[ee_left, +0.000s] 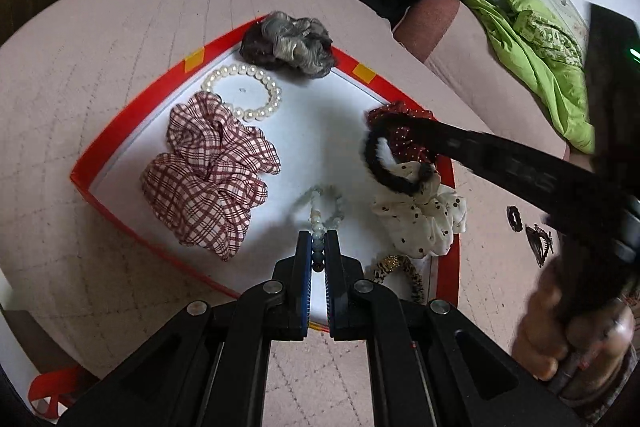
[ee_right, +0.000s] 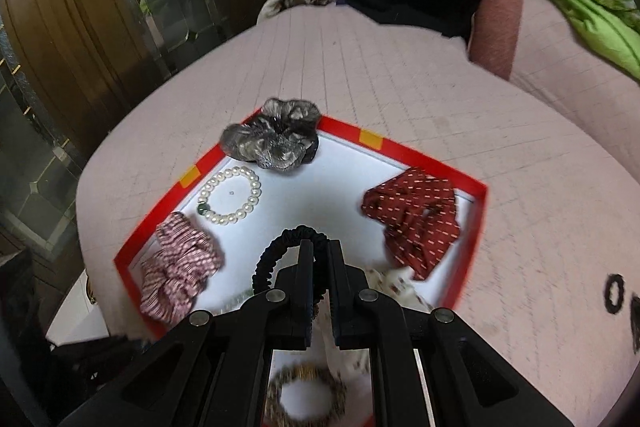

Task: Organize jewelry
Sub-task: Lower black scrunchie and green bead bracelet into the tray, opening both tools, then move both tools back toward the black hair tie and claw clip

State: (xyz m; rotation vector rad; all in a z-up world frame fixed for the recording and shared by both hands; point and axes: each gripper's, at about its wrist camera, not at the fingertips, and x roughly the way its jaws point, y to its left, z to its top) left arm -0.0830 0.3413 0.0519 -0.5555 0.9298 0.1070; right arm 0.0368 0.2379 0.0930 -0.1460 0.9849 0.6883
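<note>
- Your left gripper is clamped on the pale green bead bracelet, jaws pressed together on one strand, with the loop hanging over the white floor of the red box.
- Your right gripper is pinched on the black hair tie, holding it over the box between the red dotted scrunchie and the cream polka-dot scrunchie.
- Already in the box: the plaid scrunchie, pearl bracelet and grey scrunchie. The leopard-print hair band sits at the near corner.
- Biggest risk, I'd say: that bead bracelet is held by just a few beads. Loosen the squeeze a bit and it slips out, and a hard squeeze might stress the elastic.
- The hair tie is stretchy and only nipped at one edge, so it could ping off or snag on the scrunchies below when you let go.
- Your two grippers are working close together over a small box on a soft pink bed cover, so a bump could tip or shove it.
- Hard to read: the right wrist view is motion-blurred, and your gripper body hides most of the cream scrunchie there. The small dark bits lying on the cover outside the box are too tiny to identify, maybe clips.
</note>
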